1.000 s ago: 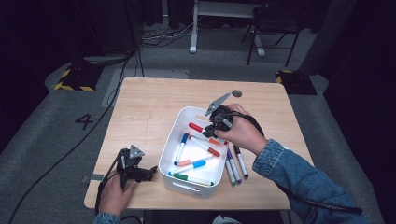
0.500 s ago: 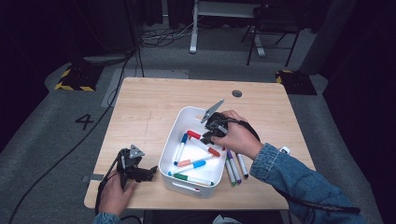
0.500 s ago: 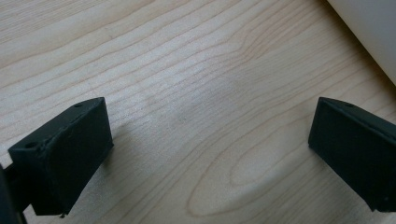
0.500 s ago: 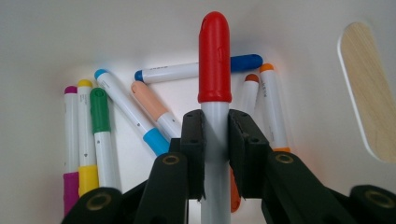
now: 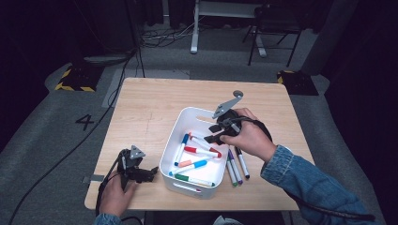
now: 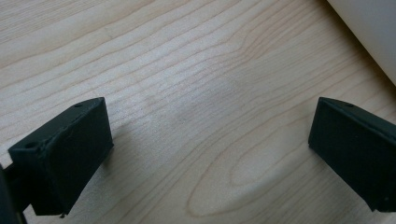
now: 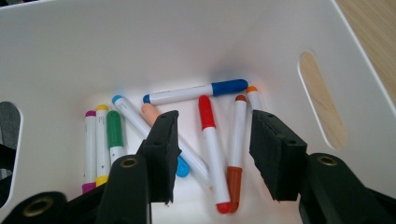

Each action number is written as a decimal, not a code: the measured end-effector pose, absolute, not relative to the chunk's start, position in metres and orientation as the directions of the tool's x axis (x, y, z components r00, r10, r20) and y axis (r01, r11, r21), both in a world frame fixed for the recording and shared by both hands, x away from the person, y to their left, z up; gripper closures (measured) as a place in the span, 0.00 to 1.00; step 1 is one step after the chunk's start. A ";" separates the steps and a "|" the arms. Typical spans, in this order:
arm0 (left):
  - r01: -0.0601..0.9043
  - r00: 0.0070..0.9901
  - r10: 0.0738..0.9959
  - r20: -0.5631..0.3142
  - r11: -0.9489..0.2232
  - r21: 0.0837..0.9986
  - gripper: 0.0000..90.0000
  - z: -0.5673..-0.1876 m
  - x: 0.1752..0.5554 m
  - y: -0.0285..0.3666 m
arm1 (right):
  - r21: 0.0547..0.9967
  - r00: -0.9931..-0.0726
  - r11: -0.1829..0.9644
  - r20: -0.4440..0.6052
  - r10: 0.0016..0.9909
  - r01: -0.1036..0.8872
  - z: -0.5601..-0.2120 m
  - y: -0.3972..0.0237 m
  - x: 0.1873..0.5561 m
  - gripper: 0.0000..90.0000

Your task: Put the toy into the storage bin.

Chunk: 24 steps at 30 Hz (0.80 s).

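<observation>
The right gripper (image 5: 215, 133) hangs over the far right part of the white bin (image 5: 174, 138), tilted down into it, with the person's right hand (image 5: 248, 138) wrapped round its body. Its jaws have just been opening and now stand about half apart with nothing clamped between them. In the right gripper view the red marker (image 7: 211, 145) lies on the bin floor straight below the gap, free of both pads, and an orange-capped marker (image 7: 235, 149) lies just beside it toward the right-hand jaw. Past the tips, farther into the bin, a blue-capped marker (image 7: 196, 92) lies crosswise. Off to the left-hand jaw's side a light-blue marker (image 7: 140, 122) runs under that jaw, and beyond it a green marker (image 7: 114, 133), a yellow one (image 7: 101, 140) and a purple one (image 7: 89, 149) lie side by side.

Outside the bin, on the table (image 5: 150, 105) just below the right hand in the high view, three more markers (image 5: 237, 164) lie in a row (their cap colours look dark, possibly purple and black, but the picture is too coarse to be sure).

The left gripper (image 5: 150, 174) rests near the table's front left corner, well apart from the right one, held by the left hand (image 5: 115, 194). Its jaws stand wide open over bare wood with nothing between them; the bin's outer wall (image 6: 369, 32) sits off beyond its right-hand jaw.
</observation>
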<state>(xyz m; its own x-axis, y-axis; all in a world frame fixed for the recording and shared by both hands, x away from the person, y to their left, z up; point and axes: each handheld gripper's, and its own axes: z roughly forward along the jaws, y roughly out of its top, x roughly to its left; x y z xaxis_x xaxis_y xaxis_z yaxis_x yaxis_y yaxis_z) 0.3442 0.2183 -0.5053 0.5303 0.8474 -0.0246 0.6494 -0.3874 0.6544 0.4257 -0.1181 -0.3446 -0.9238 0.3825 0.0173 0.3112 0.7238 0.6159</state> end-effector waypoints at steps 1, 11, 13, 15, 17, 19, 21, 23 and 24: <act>0.650 0.531 0.847 -0.026 -0.388 0.654 0.00 -0.505 0.344 0.218 | 0.622 -0.923 0.720 0.011 0.384 0.307 -0.343 -0.123 0.425 0.59; 0.651 0.531 0.847 -0.027 -0.387 0.654 0.00 -0.505 0.344 0.218 | 0.659 -0.877 0.651 0.027 0.481 0.377 -0.331 -0.171 0.423 0.60; 0.650 0.531 0.847 -0.027 -0.387 0.653 0.00 -0.505 0.344 0.218 | 0.659 -0.866 0.644 0.024 0.499 0.389 -0.331 -0.181 0.424 0.61; 0.650 0.531 0.847 -0.027 -0.387 0.653 0.00 -0.505 0.344 0.218 | 0.661 -0.855 0.632 0.031 0.517 0.405 -0.332 -0.190 0.425 0.61; 0.650 0.531 0.847 -0.027 -0.387 0.654 0.00 -0.505 0.344 0.218 | 0.657 -0.844 0.624 0.035 0.535 0.423 -0.334 -0.199 0.426 0.61; 0.650 0.531 0.847 -0.027 -0.387 0.653 0.00 -0.505 0.344 0.218 | 0.651 -0.833 0.617 0.042 0.552 0.442 -0.339 -0.206 0.426 0.61; 0.650 0.531 0.847 -0.027 -0.387 0.653 0.00 -0.505 0.344 0.218 | 0.639 -0.828 0.624 0.035 0.560 0.449 -0.345 -0.212 0.427 0.61; 0.649 0.531 0.847 -0.025 -0.388 0.654 0.00 -0.505 0.344 0.218 | 0.627 -0.821 0.625 0.040 0.570 0.465 -0.353 -0.215 0.427 0.61; 0.651 0.531 0.847 -0.027 -0.387 0.654 0.00 -0.505 0.344 0.218 | 0.613 -0.815 0.629 0.041 0.578 0.478 -0.358 -0.217 0.427 0.61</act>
<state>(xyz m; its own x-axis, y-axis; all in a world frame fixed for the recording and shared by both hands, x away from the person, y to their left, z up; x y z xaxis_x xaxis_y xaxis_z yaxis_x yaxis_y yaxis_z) 0.3441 0.2182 -0.5054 0.5309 0.8470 -0.0272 0.6506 -0.3868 0.6536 0.4270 -0.2166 -0.3583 -0.8148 0.5782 0.0414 0.4777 0.6293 0.6130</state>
